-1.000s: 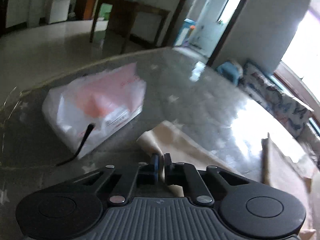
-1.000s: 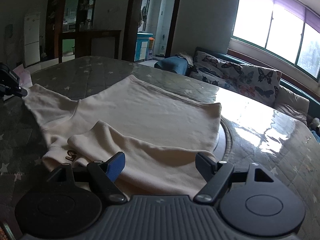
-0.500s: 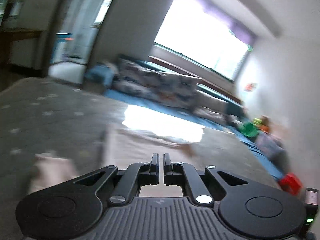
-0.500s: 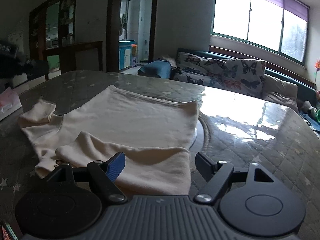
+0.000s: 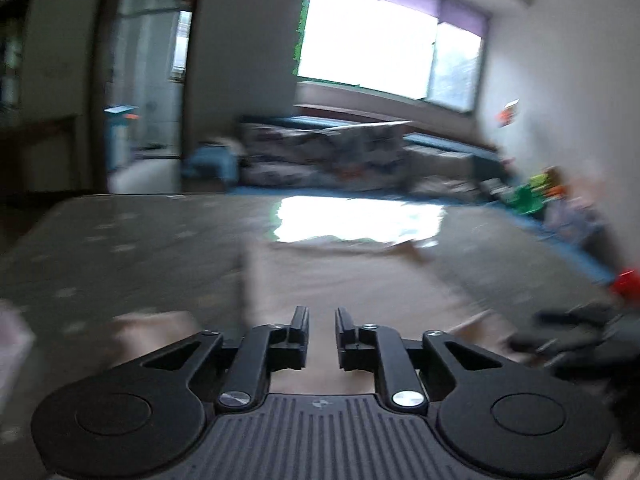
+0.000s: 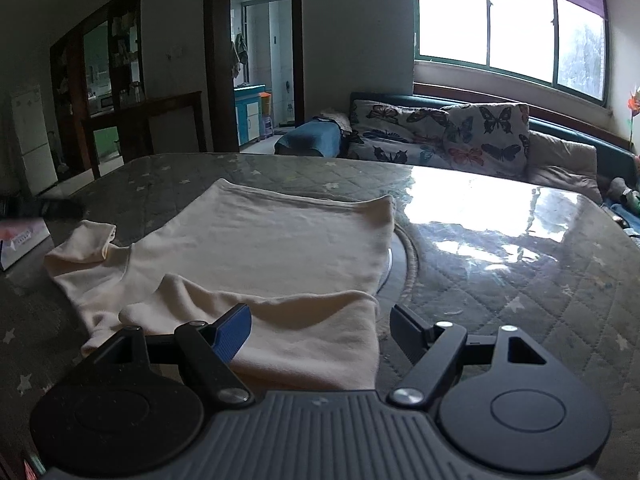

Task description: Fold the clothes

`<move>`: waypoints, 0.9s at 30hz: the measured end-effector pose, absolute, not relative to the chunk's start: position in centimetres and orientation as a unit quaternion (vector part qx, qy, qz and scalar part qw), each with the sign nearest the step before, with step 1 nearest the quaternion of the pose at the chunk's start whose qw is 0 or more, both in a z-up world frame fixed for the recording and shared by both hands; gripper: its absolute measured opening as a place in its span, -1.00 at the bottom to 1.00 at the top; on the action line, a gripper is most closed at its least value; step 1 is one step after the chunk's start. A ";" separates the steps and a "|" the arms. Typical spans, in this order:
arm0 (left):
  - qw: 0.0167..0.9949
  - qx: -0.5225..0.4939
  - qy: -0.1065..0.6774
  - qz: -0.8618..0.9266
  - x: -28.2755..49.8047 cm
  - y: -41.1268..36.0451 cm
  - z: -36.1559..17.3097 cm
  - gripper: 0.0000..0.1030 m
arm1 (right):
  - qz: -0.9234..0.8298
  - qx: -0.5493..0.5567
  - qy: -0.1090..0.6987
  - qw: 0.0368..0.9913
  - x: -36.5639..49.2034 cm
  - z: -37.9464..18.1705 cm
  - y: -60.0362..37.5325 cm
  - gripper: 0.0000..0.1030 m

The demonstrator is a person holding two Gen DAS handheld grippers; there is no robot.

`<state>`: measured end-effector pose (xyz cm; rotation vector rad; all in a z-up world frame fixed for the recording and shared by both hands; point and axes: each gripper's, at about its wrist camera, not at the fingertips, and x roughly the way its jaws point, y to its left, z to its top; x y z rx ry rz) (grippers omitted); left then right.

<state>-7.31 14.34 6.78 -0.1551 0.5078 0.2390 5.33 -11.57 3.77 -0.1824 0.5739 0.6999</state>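
A cream shirt (image 6: 260,248) lies spread on the quilted table (image 6: 520,280), its near side folded over and a sleeve (image 6: 86,244) sticking out at the left. My right gripper (image 6: 320,320) is wide open and empty, just above the folded near edge. In the blurred left wrist view the shirt (image 5: 340,280) lies ahead. My left gripper (image 5: 322,314) hovers over it, slightly open with a narrow gap and nothing between the fingers. The right gripper's dark body (image 5: 580,340) shows at the right of that view.
A pink and white plastic package (image 6: 20,240) lies on the table's left edge, with a dark object (image 6: 60,208) behind it. A round glass turntable rim (image 6: 408,256) sits under the shirt's right edge. A butterfly-print sofa (image 6: 440,136) stands beyond the table.
My left gripper let go of the sleeve, swung right to face along the shirt, and its fingers have parted slightly. The right gripper stayed open and shifted slightly.
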 end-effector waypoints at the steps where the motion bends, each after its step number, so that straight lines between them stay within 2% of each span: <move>1: 0.953 -0.074 0.257 0.139 -7.9 14.7 6.3 -0.61 | 0.341 -0.089 0.277 0.894 5.3 3.7 -11.3 0.52; 5: 0.940 -0.085 0.274 0.183 -9.4 15.9 5.0 -0.58 | 0.352 -0.097 0.276 0.889 5.0 3.6 -10.3 0.52; 8: 0.940 -0.042 0.280 0.192 -8.9 15.7 4.4 -0.58 | 0.356 -0.101 0.277 0.887 4.8 3.7 -9.8 0.52; 14: 0.937 0.040 0.294 0.184 -6.3 15.5 2.8 -0.44 | 0.355 -0.106 0.276 0.887 4.6 3.9 -9.7 0.52; 16: 0.934 0.052 0.307 0.177 -5.1 16.6 2.1 -0.30 | 0.355 -0.108 0.277 0.887 4.5 4.0 -9.6 0.52; 21: 0.923 0.052 0.338 0.174 -3.1 18.6 0.2 -0.31 | 0.353 -0.112 0.276 0.887 4.4 4.0 -9.7 0.52; 22: 0.925 0.047 0.337 0.171 -3.1 18.8 0.1 -0.34 | 0.353 -0.113 0.277 0.887 4.4 4.0 -9.7 0.52; 23: 0.926 0.043 0.336 0.168 -3.1 19.1 0.1 -0.69 | 0.353 -0.113 0.277 0.887 4.4 4.0 -9.7 0.52; 24: 0.927 0.034 0.335 0.166 -3.1 19.4 0.1 -0.86 | 0.353 -0.112 0.278 0.886 4.4 3.9 -9.7 0.52; 27: 0.934 -0.012 0.318 0.164 -3.5 20.4 1.2 -0.93 | 0.354 -0.111 0.277 0.886 4.3 4.0 -9.7 0.52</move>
